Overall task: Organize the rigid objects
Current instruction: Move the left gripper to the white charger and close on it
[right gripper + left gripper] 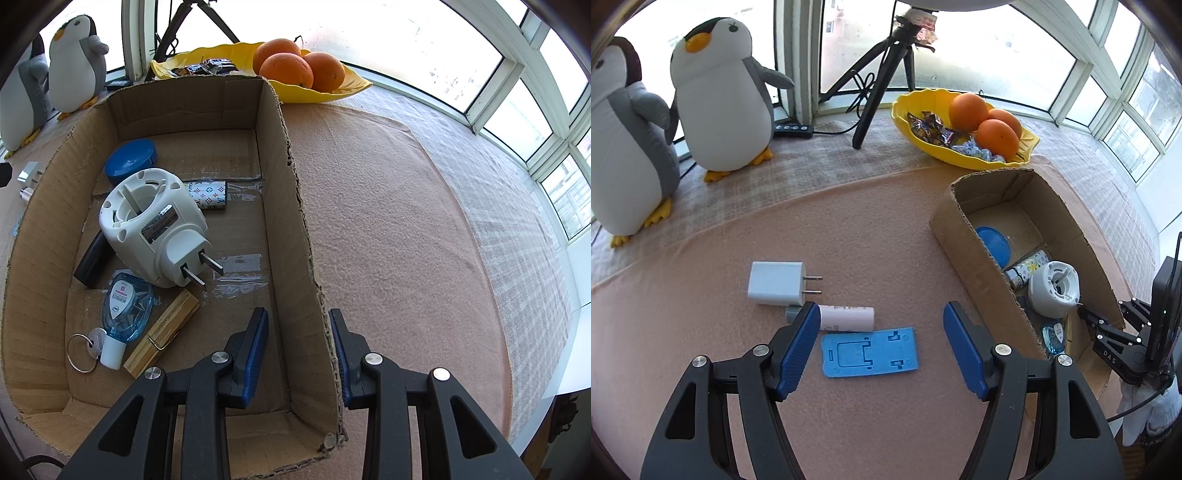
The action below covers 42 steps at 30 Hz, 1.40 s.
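Your left gripper (879, 332) stands open with nothing between its pads, hanging above the pink cloth (886, 229) and tipped steeply down. Directly between and just beyond the fingertips lies the blue flat stand (870, 350), flat on the cloth, its long axis running across the jaw line, from one finger toward the other. To close on it you would likely need to roll the wrist so the pads meet its long edges, or take it by the short ends as the jaws now stand; that is a judgement, not a certainty.

Just past it, touching or nearly touching the stand's far edge, lies the white tube (846, 317) with a grey cap, also lying crosswise; its cap end is hidden behind your left finger. Beyond the tube sits the white charger (775, 282), prongs pointing toward the box. These 3 things are what is left on the cloth.

The cardboard box (975, 258) stands to the right, its near wall the thing to clear when you carry anything over.

Your right gripper (299, 350) straddles the box's right wall, 1 finger inside, 1 outside; whether the pads press the cardboard I cannot tell. The left hand is the nearer to all 3 loose things.

Farther back stand the yellow bowl (905, 122) of oranges, the tripod (882, 74) and 2 plush penguins (720, 92), well apart.
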Available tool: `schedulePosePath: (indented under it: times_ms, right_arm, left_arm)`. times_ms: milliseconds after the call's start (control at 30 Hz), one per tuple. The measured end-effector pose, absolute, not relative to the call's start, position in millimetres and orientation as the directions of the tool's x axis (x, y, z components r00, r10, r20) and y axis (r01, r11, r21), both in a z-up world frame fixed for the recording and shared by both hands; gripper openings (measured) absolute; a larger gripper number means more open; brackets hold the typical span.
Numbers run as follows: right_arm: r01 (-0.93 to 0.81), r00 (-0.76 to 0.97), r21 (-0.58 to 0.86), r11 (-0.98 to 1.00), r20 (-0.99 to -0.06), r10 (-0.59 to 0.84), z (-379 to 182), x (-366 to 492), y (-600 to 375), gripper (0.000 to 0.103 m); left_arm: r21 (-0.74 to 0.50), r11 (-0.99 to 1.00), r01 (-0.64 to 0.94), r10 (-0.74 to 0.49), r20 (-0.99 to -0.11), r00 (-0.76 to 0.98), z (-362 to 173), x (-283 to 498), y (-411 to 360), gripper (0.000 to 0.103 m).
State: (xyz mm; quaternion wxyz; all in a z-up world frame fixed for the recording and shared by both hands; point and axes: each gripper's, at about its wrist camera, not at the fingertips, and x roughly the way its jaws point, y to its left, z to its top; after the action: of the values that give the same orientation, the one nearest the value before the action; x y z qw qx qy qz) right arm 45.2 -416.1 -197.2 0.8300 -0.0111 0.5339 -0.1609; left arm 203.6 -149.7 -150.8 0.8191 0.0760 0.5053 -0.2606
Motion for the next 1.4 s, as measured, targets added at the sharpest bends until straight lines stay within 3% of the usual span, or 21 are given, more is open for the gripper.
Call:
schedulePosePath:
  times_ms: [300,767,1200,1300,1400]
  right_arm:
    - [0.253,0.377,-0.199,0.947,-0.881,-0.286,-197,45,-415,0.029]
    - [0.253,0.380,-0.194,0.948,-0.881,-0.282,-197,45,-416,0.030]
    - [0.257,0.381,-0.201,0.945,-0.878,-0.291,-197,45,-415,0.030]
    - [0.257,0.382,-0.205,0.944,-0.876,-0.294,-197,44,-414,0.030]
    - [0.257,0.381,-0.209,0.944,-0.875,-0.298,-197,44,-412,0.030]
  left_arm:
    - [-0.078,0.896,0.438,-0.253,-0.900,0.356,-176,242,-116,0.069]
    - [-0.133,0.905,0.403,-0.243,-0.941,0.236,-197,282,-117,0.073]
    - [-0.073,0.907,0.415,-0.184,-0.955,0.232,-206,282,-128,0.073]
    - [-0.073,0.906,0.418,-0.186,-0.953,0.237,-205,281,-127,0.072]
    - [-0.093,0.905,0.414,-0.201,-0.953,0.225,-206,283,-127,0.061]
